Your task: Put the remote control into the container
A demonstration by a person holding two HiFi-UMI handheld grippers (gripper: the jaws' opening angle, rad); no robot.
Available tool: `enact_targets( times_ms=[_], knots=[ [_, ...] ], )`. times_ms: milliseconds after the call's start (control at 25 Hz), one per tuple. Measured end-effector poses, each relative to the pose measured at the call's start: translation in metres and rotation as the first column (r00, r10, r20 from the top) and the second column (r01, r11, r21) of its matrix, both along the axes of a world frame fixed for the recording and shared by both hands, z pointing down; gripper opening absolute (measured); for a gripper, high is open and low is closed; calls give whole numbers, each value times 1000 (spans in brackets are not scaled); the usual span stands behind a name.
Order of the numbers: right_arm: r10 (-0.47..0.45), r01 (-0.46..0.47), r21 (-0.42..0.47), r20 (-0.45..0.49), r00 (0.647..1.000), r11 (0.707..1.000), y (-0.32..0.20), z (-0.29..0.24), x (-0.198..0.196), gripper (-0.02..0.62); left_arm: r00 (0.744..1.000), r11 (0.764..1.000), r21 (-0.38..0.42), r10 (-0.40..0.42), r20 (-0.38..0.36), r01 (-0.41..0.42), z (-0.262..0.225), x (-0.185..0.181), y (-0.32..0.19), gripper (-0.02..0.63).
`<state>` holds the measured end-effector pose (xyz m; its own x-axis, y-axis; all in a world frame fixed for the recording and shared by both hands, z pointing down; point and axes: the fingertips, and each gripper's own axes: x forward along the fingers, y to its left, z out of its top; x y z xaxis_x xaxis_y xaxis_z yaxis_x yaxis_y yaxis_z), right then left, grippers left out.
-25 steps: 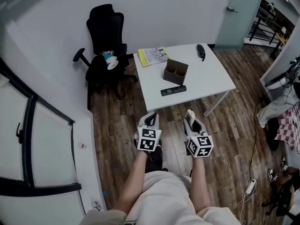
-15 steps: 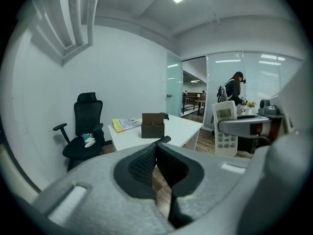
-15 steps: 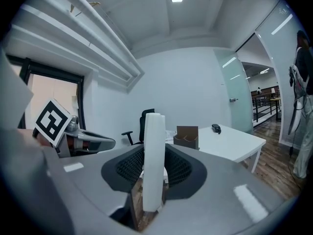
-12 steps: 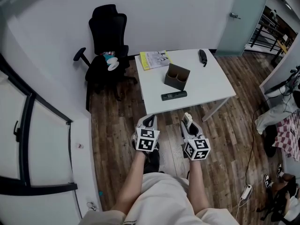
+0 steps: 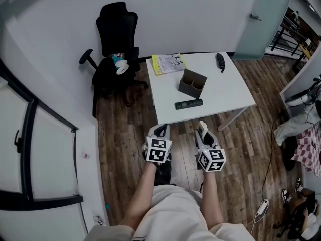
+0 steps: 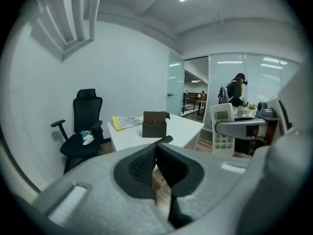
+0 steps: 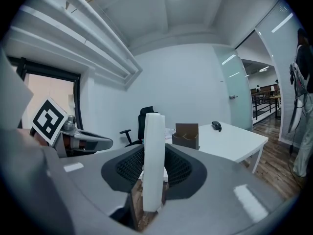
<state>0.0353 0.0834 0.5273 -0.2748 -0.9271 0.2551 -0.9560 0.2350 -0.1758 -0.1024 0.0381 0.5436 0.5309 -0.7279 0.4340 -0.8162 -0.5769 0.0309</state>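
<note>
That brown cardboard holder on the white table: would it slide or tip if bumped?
Probably light: the brown cardboard holder looks thin-walled, so it may slide on the smooth white table. It looks wider than tall, so tipping seems less likely.

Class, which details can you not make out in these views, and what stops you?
- Inside of the brown cardboard container: too small in the head view, behind its own wall in both gripper views.
- Button labels on the white plastic remote control in the right tongs: edge-on in the right gripper view, too small in the left gripper view.
- Print on the yellow booklet: too small everywhere.
</note>
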Motion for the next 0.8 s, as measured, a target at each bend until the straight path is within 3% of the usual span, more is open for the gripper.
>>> enact_targets(
  times_ms=[160,520,800],
  knots=[
    [2,-2,-16,-4,1000,1000,-7,6,-1,112,1000,1000,6,7,0,-7,4,2,-9,5],
    [-15,15,-78,1,1000,997,-34,29,-1,112,1000,996,-91,-8,13,9,32,-3,-23,5],
    [-37,36,-112,-4,999,993,-69,43,5,112,999,992,-119,-31,9,32,44,1,-58,5]
  ],
)
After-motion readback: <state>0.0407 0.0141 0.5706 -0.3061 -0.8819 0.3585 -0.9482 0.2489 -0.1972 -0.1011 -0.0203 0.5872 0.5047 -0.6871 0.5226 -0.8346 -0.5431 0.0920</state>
